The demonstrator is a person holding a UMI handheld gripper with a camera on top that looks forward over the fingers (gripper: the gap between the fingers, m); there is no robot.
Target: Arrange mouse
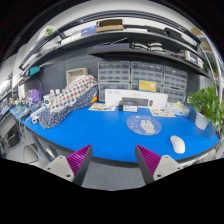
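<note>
A white mouse point(178, 144) lies on the blue table point(95, 132) near its right front corner. My gripper point(112, 160) is open and empty, its two fingers with magenta pads point(80, 158) held wide apart at the table's near edge. The mouse is ahead of the fingers and off to the right, well apart from them. Nothing stands between the fingers.
A clear round plate point(143, 124) holding a small object sits mid-table. A checkered cloth bundle point(67, 99) lies at the back left. A white box point(137, 98) stands at the back. A green plant point(209, 104) is on the right. Shelves run behind.
</note>
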